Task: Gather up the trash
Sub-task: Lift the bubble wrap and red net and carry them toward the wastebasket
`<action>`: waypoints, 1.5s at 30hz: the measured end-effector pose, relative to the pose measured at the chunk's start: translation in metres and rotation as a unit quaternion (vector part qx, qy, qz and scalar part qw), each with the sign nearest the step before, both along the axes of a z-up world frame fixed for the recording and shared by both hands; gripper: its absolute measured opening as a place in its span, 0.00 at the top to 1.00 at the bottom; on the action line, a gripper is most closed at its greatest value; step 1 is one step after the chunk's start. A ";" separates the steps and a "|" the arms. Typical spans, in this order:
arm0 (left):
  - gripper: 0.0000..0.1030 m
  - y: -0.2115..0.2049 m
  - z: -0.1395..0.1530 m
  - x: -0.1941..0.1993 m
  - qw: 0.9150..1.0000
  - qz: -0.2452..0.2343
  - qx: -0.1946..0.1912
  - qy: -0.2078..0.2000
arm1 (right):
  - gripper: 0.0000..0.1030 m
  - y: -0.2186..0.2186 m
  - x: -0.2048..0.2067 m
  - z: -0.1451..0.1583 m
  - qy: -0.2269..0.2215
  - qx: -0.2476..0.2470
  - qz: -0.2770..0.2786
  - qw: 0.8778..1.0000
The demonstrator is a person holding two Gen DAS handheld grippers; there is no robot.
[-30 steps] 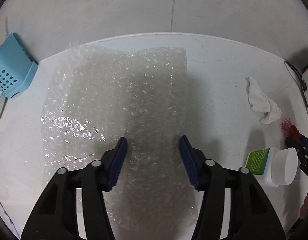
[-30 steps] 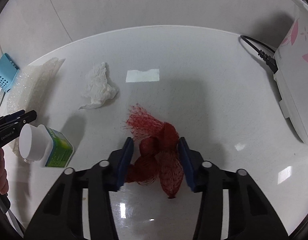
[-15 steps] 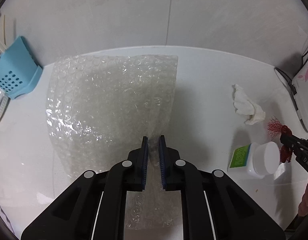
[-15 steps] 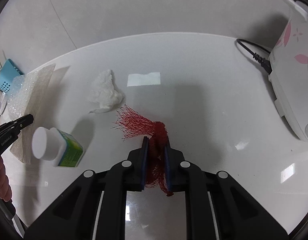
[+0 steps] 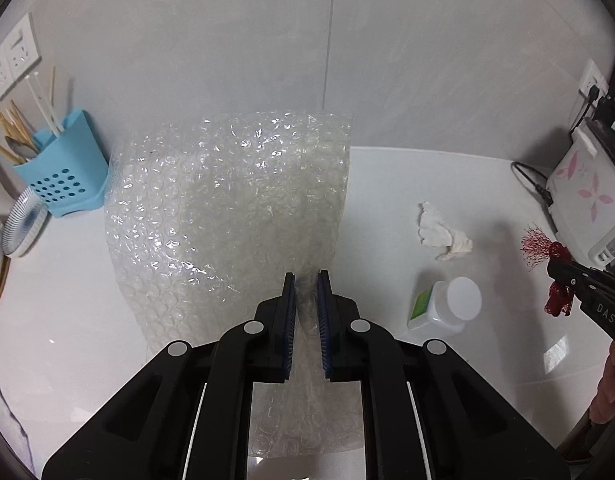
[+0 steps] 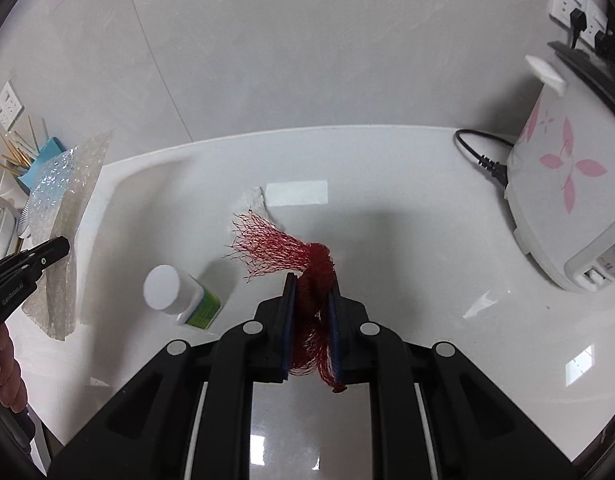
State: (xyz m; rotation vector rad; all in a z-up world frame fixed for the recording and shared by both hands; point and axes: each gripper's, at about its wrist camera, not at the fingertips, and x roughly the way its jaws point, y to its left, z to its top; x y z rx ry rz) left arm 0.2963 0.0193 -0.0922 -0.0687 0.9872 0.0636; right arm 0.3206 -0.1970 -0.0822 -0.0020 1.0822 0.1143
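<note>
Left gripper [image 5: 306, 280] clamps the bubble wrap [image 5: 227, 208], right gripper [image 6: 311, 282] the red net [image 6: 275, 248]; beside the bottle [image 5: 447, 304], the tissue [image 5: 441, 232] remains uncollected.

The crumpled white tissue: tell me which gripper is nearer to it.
Right. The right gripper, shut on the red mesh bag, is just in front of the tissue. The left gripper, shut on the bubble wrap, is farther off to the tissue's left.

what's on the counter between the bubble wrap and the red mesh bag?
Left wrist view: a crumpled white tissue and a toppled white-capped bottle lie between the bubble wrap and the red mesh bag.
</note>
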 end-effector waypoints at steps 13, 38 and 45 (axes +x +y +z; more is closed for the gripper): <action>0.91 -0.003 0.062 -0.059 0.998 -0.001 -0.020 -0.053 | 0.87 0.021 -0.054 0.071 -0.058 0.015 0.009 0.998; 0.91 -0.016 0.118 -0.179 0.994 -0.027 -0.050 -0.097 | 0.87 0.065 -0.172 0.131 -0.124 0.012 0.050 0.991; 0.91 -0.015 0.109 -0.212 0.994 -0.032 -0.053 -0.089 | 0.87 0.072 -0.202 0.122 -0.114 0.014 0.055 0.992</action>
